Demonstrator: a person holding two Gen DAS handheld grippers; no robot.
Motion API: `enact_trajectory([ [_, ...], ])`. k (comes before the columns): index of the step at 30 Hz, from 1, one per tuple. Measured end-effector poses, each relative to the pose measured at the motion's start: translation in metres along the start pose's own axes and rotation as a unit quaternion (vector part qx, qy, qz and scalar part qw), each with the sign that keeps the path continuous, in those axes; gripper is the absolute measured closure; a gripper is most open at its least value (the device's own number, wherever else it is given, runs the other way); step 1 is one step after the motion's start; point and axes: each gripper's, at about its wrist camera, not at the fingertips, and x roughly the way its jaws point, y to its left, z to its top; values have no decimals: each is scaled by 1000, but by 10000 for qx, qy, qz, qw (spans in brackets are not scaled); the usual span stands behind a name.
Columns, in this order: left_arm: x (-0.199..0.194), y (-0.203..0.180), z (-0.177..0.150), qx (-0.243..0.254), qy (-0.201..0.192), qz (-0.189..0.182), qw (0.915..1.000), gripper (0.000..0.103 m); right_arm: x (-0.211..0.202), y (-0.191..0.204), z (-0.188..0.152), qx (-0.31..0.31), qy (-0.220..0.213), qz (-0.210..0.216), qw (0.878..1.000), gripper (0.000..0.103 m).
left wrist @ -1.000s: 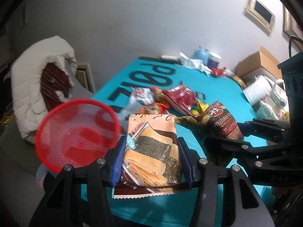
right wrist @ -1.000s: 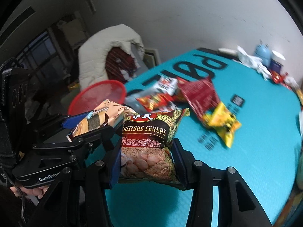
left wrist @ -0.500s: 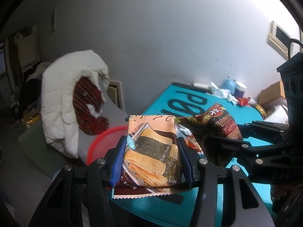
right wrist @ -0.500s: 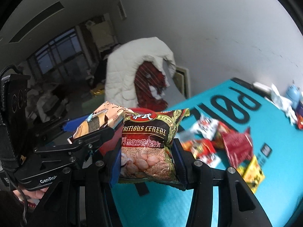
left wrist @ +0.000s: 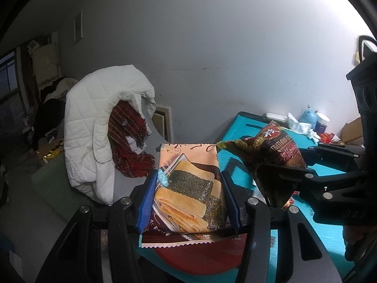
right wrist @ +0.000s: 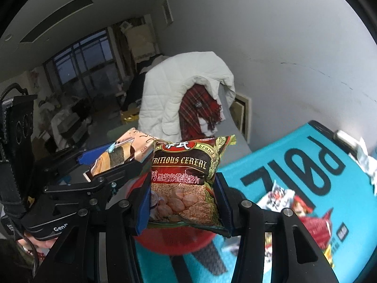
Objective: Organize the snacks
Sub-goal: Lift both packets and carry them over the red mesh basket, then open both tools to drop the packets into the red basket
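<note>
My left gripper (left wrist: 188, 200) is shut on an orange seaweed-roll snack packet (left wrist: 188, 184), held above the red mesh basket (left wrist: 200, 257). My right gripper (right wrist: 182, 202) is shut on a dark brown cereal packet (right wrist: 183, 186), held above the same red basket (right wrist: 174, 240) at the left edge of the teal table (right wrist: 306, 155). The two grippers are side by side; the cereal packet also shows in the left wrist view (left wrist: 275, 151), and the seaweed packet in the right wrist view (right wrist: 122, 153). Several loose snack packets (right wrist: 306, 219) lie on the table.
A chair draped with a white quilted jacket (left wrist: 99, 127) and a red plaid scarf (left wrist: 127, 143) stands beyond the table's left edge. Bottles, cups and tissues (left wrist: 308, 122) sit at the table's far end by the wall. A cardboard box (left wrist: 353, 129) is at far right.
Both grippers, each holding its packet, have swung left and moved over the red basket, which now lies under the packets. The loose snacks have slid out of the left view.
</note>
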Motion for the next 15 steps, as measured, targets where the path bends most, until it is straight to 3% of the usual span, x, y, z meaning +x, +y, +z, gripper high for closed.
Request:
enact_trajectory([
  [15,69,12,-2,-78,477,39,9988,52,58,-20,2,-48,378,-164,9991,55],
])
